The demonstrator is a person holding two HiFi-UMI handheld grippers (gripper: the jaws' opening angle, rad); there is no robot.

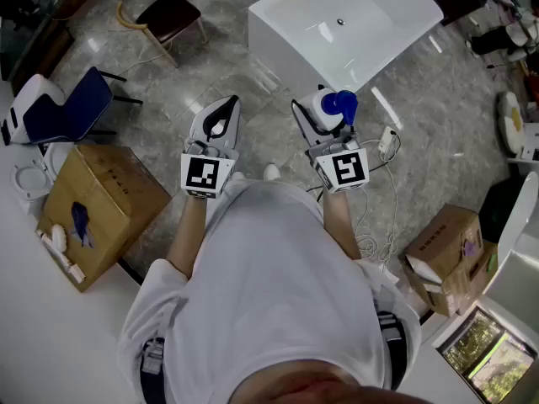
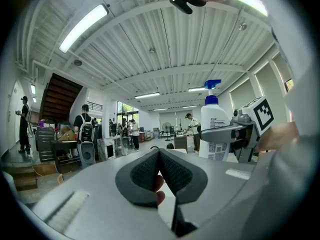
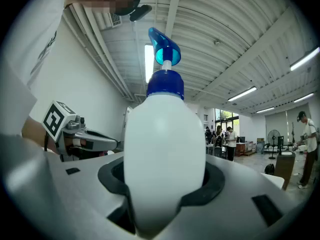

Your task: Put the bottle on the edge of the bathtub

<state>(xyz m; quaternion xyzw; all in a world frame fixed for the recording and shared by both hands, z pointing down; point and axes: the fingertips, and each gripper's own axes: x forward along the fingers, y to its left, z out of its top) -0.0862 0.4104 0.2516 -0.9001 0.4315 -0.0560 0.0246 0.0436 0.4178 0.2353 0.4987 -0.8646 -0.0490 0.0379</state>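
Note:
A white bottle (image 3: 165, 154) with a blue pump top (image 1: 339, 103) stands upright between the jaws of my right gripper (image 1: 324, 118), which is shut on it. The same bottle (image 2: 214, 126) shows at the right of the left gripper view, beside the right gripper's marker cube. My left gripper (image 1: 219, 123) is held level with the right one, shut, its dark pads (image 2: 159, 171) pressed together with nothing between them. The white bathtub (image 1: 290, 19) stands on the floor ahead, beyond both grippers.
A cardboard box (image 1: 101, 209) lies at the left and another cardboard box (image 1: 450, 255) at the right. A blue chair (image 1: 72, 108) and a wooden stool (image 1: 168, 15) stand at the far left. A white cable (image 1: 383, 192) trails on the floor by the right gripper.

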